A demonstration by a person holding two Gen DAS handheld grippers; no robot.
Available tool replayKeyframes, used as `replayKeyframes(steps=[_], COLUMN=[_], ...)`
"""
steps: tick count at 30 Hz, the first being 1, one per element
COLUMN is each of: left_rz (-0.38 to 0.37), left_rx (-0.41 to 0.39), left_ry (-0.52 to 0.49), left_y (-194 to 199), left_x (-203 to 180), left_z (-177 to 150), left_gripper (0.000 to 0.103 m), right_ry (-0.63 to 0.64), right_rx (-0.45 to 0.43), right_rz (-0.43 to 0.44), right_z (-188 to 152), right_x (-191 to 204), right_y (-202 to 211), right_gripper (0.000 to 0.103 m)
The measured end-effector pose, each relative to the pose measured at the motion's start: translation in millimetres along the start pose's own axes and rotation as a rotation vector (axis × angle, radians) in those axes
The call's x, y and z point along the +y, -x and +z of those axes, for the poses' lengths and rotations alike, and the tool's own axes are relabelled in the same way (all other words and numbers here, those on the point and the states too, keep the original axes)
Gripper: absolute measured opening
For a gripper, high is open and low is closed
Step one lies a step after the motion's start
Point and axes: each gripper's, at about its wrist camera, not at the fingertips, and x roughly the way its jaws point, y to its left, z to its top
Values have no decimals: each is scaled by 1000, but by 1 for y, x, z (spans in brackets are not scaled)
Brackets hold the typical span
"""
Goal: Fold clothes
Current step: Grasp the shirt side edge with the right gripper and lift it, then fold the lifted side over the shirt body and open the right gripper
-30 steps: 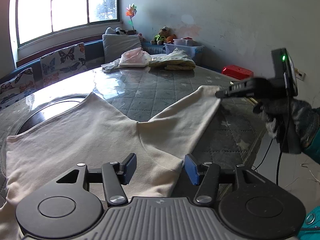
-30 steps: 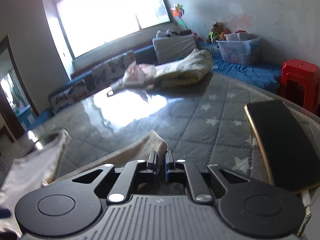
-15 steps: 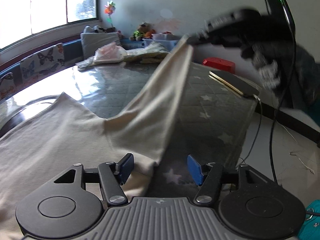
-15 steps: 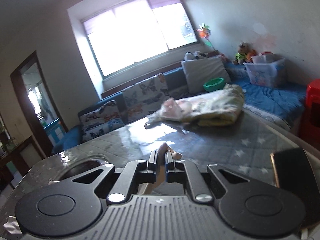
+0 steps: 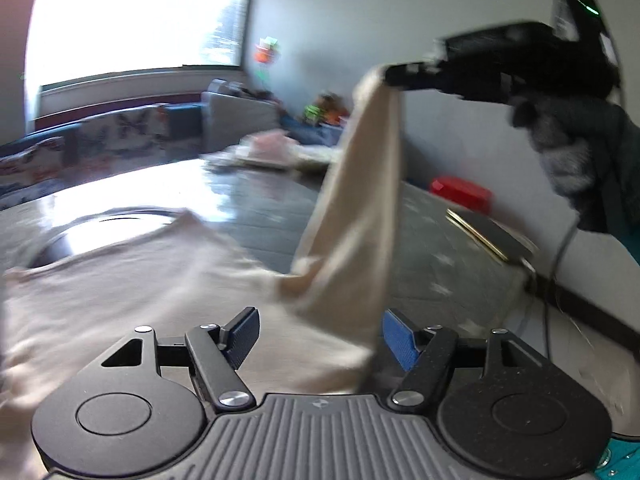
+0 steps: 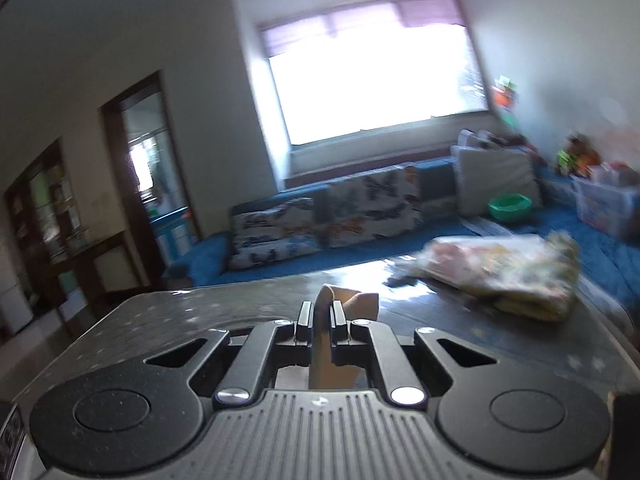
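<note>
A cream shirt (image 5: 120, 280) lies spread on the quilted table (image 5: 432, 248). Its right sleeve (image 5: 360, 200) is lifted high above the table. My right gripper (image 5: 390, 74) is shut on the sleeve's cuff, which shows pinched between its fingers in the right wrist view (image 6: 322, 312). My left gripper (image 5: 320, 336) is open, low over the shirt's near edge, with cloth lying between and below its blue pads (image 5: 244, 334). It holds nothing.
A pile of folded clothes (image 6: 500, 272) sits at the table's far side. A dark phone (image 5: 488, 236) lies near the right edge. A red stool (image 5: 460, 192) stands beyond it. A sofa with cushions (image 6: 360, 212) runs under the window.
My right gripper has lifted the sleeve cuff from the table up and toward the left, over the shirt. My left gripper has stayed open near the shirt's near edge.
</note>
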Motion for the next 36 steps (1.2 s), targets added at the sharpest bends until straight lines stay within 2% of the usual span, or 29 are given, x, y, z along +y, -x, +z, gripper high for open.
replayKeyframes(steps=[3,8,13,17,19,23,27,30,34,36], left_rz=[75,196,275,295,296,301,304,289,240,216], left_rx=[-16,-24,-17,-4,1,-1,-23,-44,-50,-37], left_ry=[70,162,234,269,276,269,260,252,227,217], left_y=[19,50,74,80,81,79,81,79,67,56], left_x=[27,62,84,90,91,91,91,88,78,73], left_z=[-7,-25,-45,-56,-60,-58,-50,-42,-33,-31], left_gripper=[73,74,75,75,75,75,75,75,73,68], right_ry=[58,153,244,259,273,243,261,280,224,170], right_rx=[23,112,260,354,373,420,411,420,455,479], right_rz=[87,221,358,426,448,490,472,387,263,235], right_z=[3,-14,-65,-98,-111,-119,-113,-113,-117,-122], right_x=[36,94,155,181,186,182,159,132,86,67], right_y=[-10,-39,-73,-94,-100,-103,-79,-66,-57,-57], right_gripper=[7,7,7,7,8,12,13,13,13,13])
